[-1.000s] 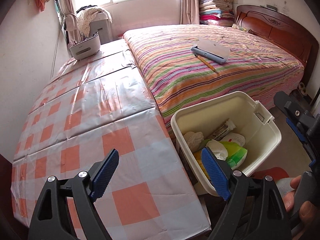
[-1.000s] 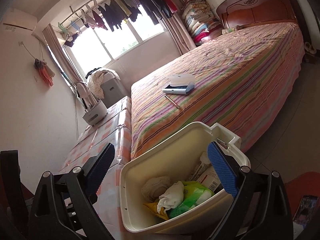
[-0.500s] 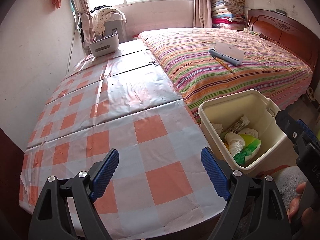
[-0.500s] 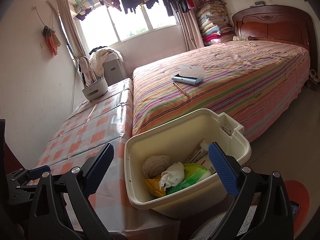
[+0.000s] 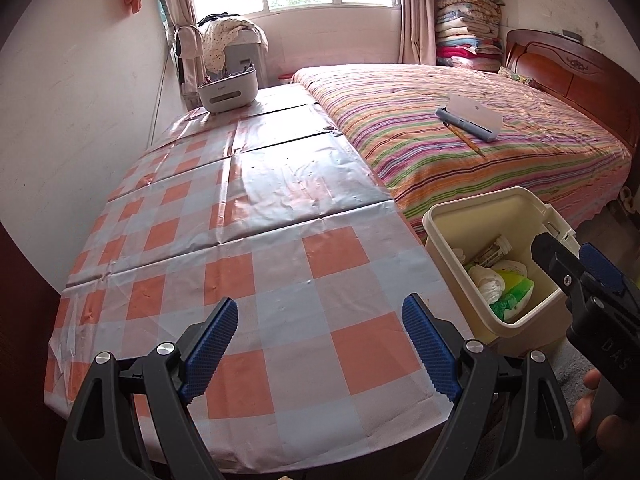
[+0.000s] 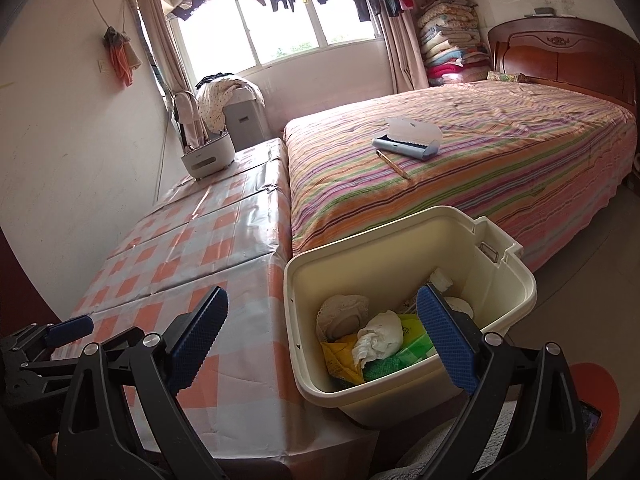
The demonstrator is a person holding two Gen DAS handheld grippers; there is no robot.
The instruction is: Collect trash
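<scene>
A cream trash bin [image 5: 448, 220] stands beside the checked table, also in the right wrist view [image 6: 400, 224]. It holds crumpled white tissue [image 6: 380, 338], green packaging [image 6: 412, 346], a yellow wrapper [image 6: 340, 358] and a paper tube [image 5: 494, 250]. My left gripper [image 5: 320, 344] is open and empty above the table's near end. My right gripper [image 6: 322, 338] is open and empty, hovering over the bin's near rim; it also shows at the right in the left wrist view [image 5: 580, 276].
The table with an orange and grey checked cloth [image 5: 240, 240] carries a white organizer [image 5: 228, 90] at its far end. On the striped bed [image 5: 460, 140] lie a blue-grey case [image 5: 468, 120] and a pencil [image 5: 464, 138]. A wooden headboard [image 5: 572, 76] stands at right.
Both grippers have pulled back and levelled. The left one swung left from over the bin to over the table. The bin now looks farther away. Both stay open.
</scene>
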